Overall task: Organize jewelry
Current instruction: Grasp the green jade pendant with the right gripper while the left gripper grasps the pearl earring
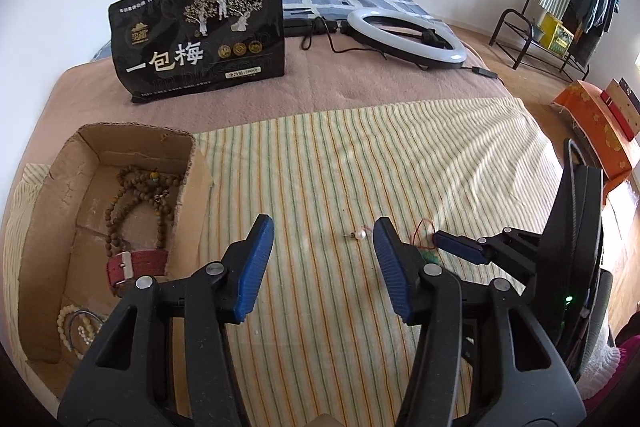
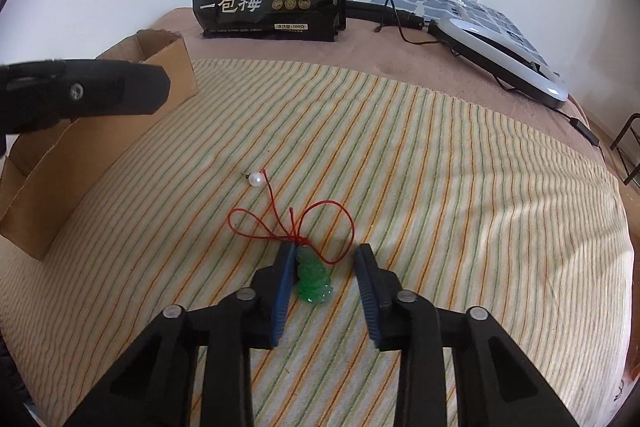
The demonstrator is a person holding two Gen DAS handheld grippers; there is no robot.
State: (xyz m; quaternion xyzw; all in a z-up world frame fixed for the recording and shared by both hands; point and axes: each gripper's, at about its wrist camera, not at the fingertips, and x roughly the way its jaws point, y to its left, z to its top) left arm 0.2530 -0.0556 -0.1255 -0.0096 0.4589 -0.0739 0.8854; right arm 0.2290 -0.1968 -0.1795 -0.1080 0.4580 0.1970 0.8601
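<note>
Striped bedspread (image 2: 400, 155) gives softly under my spread right gripper (image 2: 324, 259) straddling the green pendant (image 2: 314, 281), so closing may snag its red cord (image 2: 320, 211) instead; my left gripper (image 1: 324, 231) hangs empty, fingers apart.

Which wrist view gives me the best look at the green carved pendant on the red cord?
The right wrist view: the green carved pendant on the red cord lies whole between the open right gripper fingers. In the left wrist view only a sliver shows behind the open left gripper.
</note>
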